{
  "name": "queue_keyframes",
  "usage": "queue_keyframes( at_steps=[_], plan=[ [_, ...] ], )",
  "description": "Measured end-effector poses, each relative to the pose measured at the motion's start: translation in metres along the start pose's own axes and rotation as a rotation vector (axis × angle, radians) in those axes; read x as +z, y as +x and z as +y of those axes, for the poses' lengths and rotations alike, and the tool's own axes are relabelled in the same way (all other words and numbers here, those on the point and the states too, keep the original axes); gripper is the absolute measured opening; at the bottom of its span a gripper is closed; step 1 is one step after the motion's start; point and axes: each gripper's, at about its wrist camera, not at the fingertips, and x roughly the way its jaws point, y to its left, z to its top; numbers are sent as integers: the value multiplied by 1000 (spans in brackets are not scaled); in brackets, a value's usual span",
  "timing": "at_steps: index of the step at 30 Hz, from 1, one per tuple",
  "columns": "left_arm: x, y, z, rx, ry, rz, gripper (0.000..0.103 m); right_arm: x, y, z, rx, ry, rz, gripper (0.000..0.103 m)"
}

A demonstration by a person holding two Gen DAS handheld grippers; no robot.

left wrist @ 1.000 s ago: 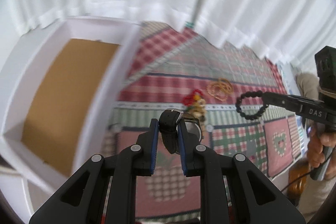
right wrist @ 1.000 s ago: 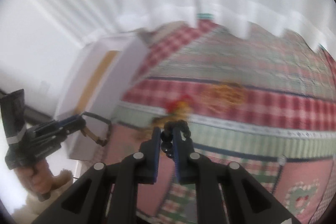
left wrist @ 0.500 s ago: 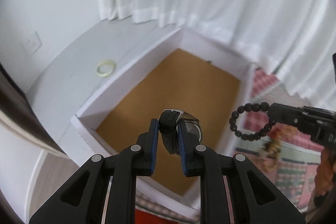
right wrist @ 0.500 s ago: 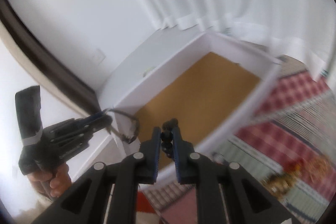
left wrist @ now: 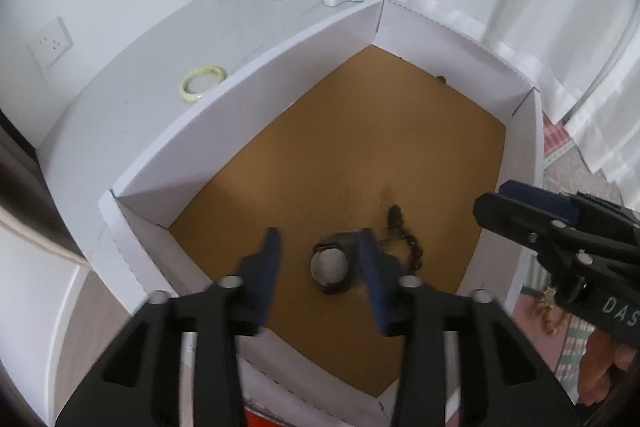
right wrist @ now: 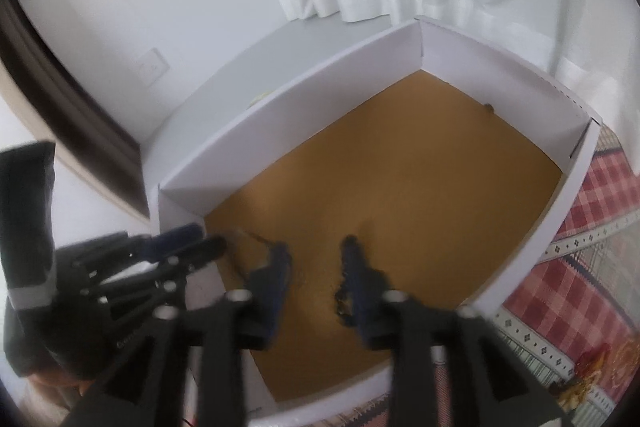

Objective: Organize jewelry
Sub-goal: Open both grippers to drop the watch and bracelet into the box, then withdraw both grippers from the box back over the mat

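A white cardboard box (left wrist: pixel 248 95) with a brown floor sits on the table. In the left wrist view my left gripper (left wrist: pixel 318 247) is open above the box, and a black wristwatch (left wrist: pixel 330 267) lies on the box floor between its fingers. A black bead bracelet (left wrist: pixel 404 237) lies just right of the watch. My right gripper (right wrist: pixel 314 253) is open over the box (right wrist: pixel 304 95), and the bracelet (right wrist: pixel 344 301) shows blurred beside its right finger. Each gripper shows at the edge of the other's view.
A pale green bangle (left wrist: pixel 203 87) lies on the white table left of the box. Red and gold jewelry (right wrist: pixel 588 359) lies on the plaid cloth (right wrist: pixel 580 227) right of the box. White curtains hang behind, and a wall socket (left wrist: pixel 51 41) is at left.
Both grippers swung from the plaid cloth to over the box and opened. The watch left the left gripper and the bead bracelet left the right one; both now lie in the box.
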Motion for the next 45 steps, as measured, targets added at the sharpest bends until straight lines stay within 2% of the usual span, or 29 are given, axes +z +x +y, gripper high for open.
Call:
queue_keyframes(
  at_steps=[2, 3, 7, 12, 14, 16, 19, 21, 25, 32, 36, 41, 42, 44, 45],
  plan=[
    [-4, -3, -4, 7, 17, -19, 60, -2, -2, -2, -7, -7, 3, 38],
    [-9, -4, -9, 10, 28, -29, 61, -3, -4, -2, -11, -10, 6, 38],
    [-24, 2, -26, 18, 81, -23, 61, -12, -12, -11, -11, 16, -10, 38],
    [-47, 7, -45, 139, 156, -87, 61, -33, -37, -27, -7, 46, -56, 38],
    [-54, 14, -53, 149, 200, -66, 61, -46, -50, -34, -23, 54, -79, 38],
    [-60, 13, -57, 174, 226, -83, 61, -57, -63, -40, -43, 59, -102, 38],
    [-59, 12, -56, 208, 207, -91, 61, -72, -82, -47, -67, 61, -134, 38],
    [-56, 13, -50, 195, 169, -83, 61, -79, -94, -51, -86, 60, -154, 38],
    [-54, 18, -47, 180, 161, -59, 61, -94, -116, -58, -124, 62, -178, 38],
    [-61, 16, -59, 207, 232, -52, 61, -124, -142, -70, -132, 111, -201, 38],
    [-68, 9, -61, 189, 243, -57, 61, -146, -156, -75, -154, 127, -205, 38],
    [-76, -4, -61, 127, 234, -82, 61, -177, -172, -79, -202, 133, -214, 38],
    [-77, -9, -61, 121, 235, -99, 62, -186, -176, -81, -221, 132, -220, 38],
    [-81, -25, -63, 133, 222, -152, 73, -198, -182, -82, -256, 128, -227, 38],
    [-83, -34, -63, 133, 208, -183, 76, -205, -186, -82, -281, 124, -232, 43]
  ],
)
